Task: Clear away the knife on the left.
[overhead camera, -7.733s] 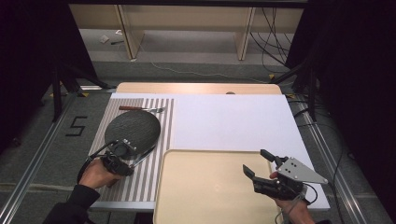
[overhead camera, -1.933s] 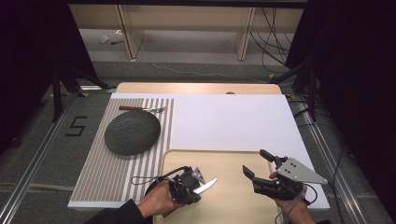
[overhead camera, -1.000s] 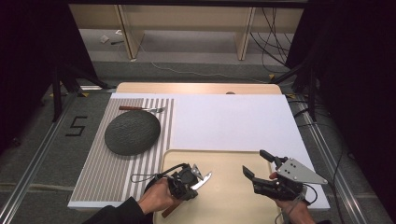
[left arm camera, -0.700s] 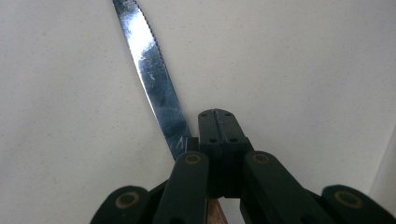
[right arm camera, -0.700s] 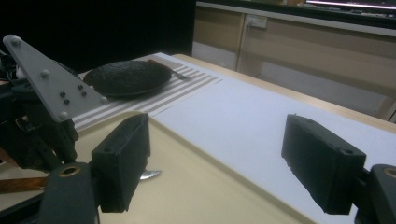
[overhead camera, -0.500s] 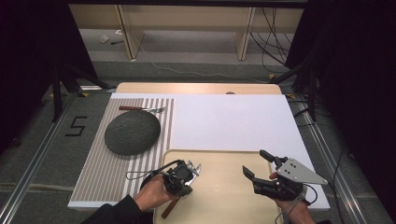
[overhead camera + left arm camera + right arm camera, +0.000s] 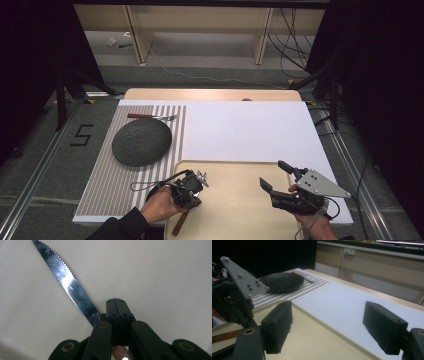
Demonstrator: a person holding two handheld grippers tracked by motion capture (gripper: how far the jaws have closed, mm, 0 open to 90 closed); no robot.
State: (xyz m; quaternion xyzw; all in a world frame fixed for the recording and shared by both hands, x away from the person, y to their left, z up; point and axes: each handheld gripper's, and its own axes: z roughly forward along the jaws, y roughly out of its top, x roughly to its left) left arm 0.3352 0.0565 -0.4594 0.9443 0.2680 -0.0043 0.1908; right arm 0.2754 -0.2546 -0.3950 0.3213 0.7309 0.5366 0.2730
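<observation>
A steak knife with a serrated blade (image 7: 66,281) and a brown wooden handle (image 7: 180,223) is over the beige board (image 7: 235,215). My left gripper (image 7: 117,303) is shut on it where blade meets handle, and in the high view the left gripper (image 7: 189,187) sits at the board's left edge. The blade points away from the jaws, close to the board's surface. My right gripper (image 7: 273,173) hovers over the board's right side, open and holding nothing. Its two pads (image 7: 278,323) stand wide apart, and the left gripper (image 7: 234,297) is off to the side.
A dark round plate (image 7: 141,141) lies on a striped placemat (image 7: 107,185), with a brown-handled fork (image 7: 150,116) just behind it. A white mat (image 7: 250,130) covers the middle and right of the table. Shelving and cables stand beyond the far edge.
My left gripper brought the knife from the placemat onto the beige board. Over the last second it turned, so the blade no longer sticks out to the right. The right gripper stayed still.
</observation>
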